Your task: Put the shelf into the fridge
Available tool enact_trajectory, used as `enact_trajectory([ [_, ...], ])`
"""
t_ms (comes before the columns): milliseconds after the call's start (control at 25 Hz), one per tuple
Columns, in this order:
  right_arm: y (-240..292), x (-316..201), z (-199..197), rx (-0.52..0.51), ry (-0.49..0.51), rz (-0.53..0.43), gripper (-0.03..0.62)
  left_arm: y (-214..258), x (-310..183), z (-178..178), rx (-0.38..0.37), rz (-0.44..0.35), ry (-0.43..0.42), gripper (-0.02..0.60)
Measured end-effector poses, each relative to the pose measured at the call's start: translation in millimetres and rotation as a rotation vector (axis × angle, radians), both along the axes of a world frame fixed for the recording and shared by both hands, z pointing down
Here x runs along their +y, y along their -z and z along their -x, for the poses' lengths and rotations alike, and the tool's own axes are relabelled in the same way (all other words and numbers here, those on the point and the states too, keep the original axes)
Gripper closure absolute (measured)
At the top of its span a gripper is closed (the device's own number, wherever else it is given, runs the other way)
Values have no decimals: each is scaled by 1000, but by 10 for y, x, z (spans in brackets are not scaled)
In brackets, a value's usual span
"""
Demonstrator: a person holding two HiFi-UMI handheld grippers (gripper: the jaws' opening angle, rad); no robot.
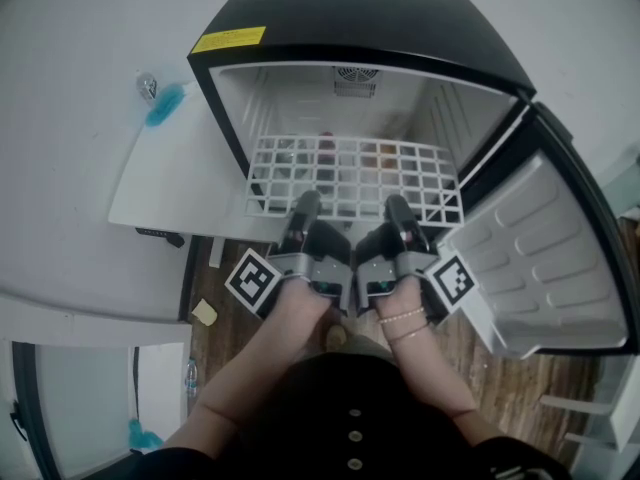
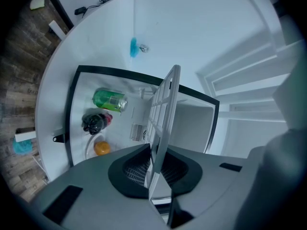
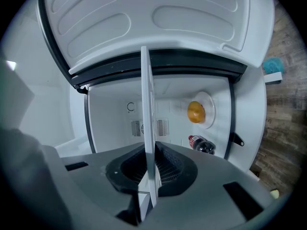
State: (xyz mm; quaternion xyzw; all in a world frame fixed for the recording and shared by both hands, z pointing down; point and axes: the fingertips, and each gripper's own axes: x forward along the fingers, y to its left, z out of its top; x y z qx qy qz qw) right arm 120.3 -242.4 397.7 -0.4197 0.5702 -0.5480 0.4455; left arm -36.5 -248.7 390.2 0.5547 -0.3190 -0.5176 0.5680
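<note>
Left gripper (image 2: 156, 169) jaws clamped on near edge of white wire shelf (image 2: 165, 104). Shelf seen edge-on, running from jaws toward open fridge (image 2: 72, 114). Black frame around white interior. Inside, left of shelf: green can (image 2: 109, 100), dark bottle (image 2: 94, 122), orange (image 2: 101, 148) on white plate (image 2: 88, 152). Vent grille (image 2: 137, 132) on back wall, beside shelf. Small blue object (image 2: 134, 47) on white surface beyond fridge. Wood floor (image 2: 19, 80) at far left.

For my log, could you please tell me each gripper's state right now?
Left gripper: shut on the wire shelf.
Right gripper: shut on the wire shelf too.
</note>
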Motion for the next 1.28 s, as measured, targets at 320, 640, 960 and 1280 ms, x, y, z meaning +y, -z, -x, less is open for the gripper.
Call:
enact_trajectory([
  [320, -5, -96, -4, 7, 20, -10, 562, 1, -84, 1, -8, -6, 22, 538],
  [640, -5, -164, 5, 11, 34, -17, 562, -15, -153, 1, -9, -17, 40, 538],
  [960, -3, -133, 9, 15, 29, -35, 563, -4, -123, 1, -17, -29, 34, 538],
  [1280, -1, -178, 6, 19, 18, -40, 562, -15, -172, -5, -36, -33, 26, 538],
])
